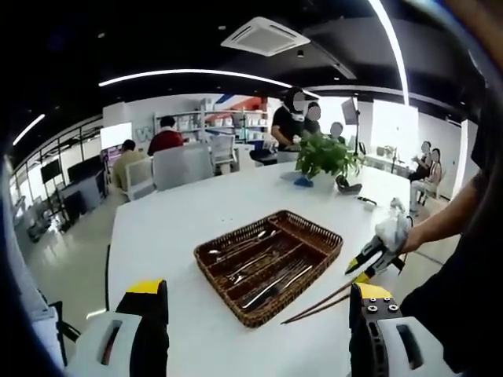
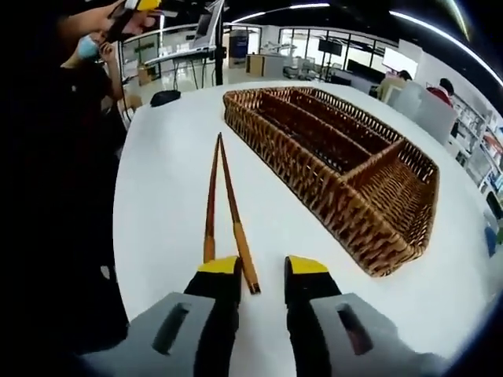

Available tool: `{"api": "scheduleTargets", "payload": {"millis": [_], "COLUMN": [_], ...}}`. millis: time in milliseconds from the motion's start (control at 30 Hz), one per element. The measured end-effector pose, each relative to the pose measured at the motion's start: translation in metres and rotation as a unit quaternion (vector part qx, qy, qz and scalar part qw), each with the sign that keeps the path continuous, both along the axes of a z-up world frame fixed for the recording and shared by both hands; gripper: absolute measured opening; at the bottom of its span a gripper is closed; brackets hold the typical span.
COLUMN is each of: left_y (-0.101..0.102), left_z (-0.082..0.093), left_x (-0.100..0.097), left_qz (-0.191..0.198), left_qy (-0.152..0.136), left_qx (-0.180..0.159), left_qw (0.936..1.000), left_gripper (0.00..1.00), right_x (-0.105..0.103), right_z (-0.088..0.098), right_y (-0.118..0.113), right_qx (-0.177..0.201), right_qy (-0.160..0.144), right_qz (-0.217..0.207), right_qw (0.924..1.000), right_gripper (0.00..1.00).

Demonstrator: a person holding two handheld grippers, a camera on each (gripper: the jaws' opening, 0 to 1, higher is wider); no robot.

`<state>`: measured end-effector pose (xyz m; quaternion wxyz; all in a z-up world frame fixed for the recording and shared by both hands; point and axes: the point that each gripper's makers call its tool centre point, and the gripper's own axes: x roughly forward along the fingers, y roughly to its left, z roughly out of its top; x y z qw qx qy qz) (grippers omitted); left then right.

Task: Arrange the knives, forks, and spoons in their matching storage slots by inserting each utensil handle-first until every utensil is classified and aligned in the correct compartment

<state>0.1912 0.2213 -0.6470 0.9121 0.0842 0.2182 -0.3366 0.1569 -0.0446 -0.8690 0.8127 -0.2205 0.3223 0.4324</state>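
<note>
Left gripper view: left gripper (image 1: 258,297) jaws wide apart, holding nothing; wicker tray (image 1: 324,261) with cutlery (image 1: 271,271) at centre, chopsticks (image 1: 321,305) lower right.
Right gripper view: right gripper (image 2: 262,271) jaws apart over chopsticks (image 2: 222,204) on white table (image 2: 165,196); tray (image 2: 369,216) upper right.

— On the white table (image 1: 181,228)?
— Wicker tray (image 1: 269,265) near middle, w/ cutlery inside. Pair of chopsticks (image 2: 224,200) just beside it, near edge. Potted plant (image 1: 326,155) at far end.
</note>
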Motion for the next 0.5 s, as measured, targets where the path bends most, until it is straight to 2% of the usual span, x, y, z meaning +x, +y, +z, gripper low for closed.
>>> {"api": "scheduleTargets", "payload": {"millis": [200, 300, 500], "left_y": [0.0007, 0.0004, 0.0016], "left_z": [0.0004, 0.0018, 0.004], "left_x": [0.0013, 0.0023, 0.0037], "left_qz": [0.002, 0.003, 0.006], "left_qy": [-0.002, -0.003, -0.006], "left_qx": [0.002, 0.001, 0.001], "left_qw": [1.0, 1.0, 1.0], "left_gripper": [1.0, 1.0, 1.0], "right_x": [-0.0007, -0.0008, -0.0061], "right_z": [-0.0009, -0.0015, 0.0006], "right_y": [0.0073, 0.0066, 0.0093], "right_qx": [-0.005, -0.004, -0.011], "right_qy": [-0.013, -0.005, -0.003], "right_qz": [0.039, 0.039, 0.075], "right_qw": [0.9992, 0.9992, 0.9971], "right_gripper": [0.05, 0.04, 0.03]}}
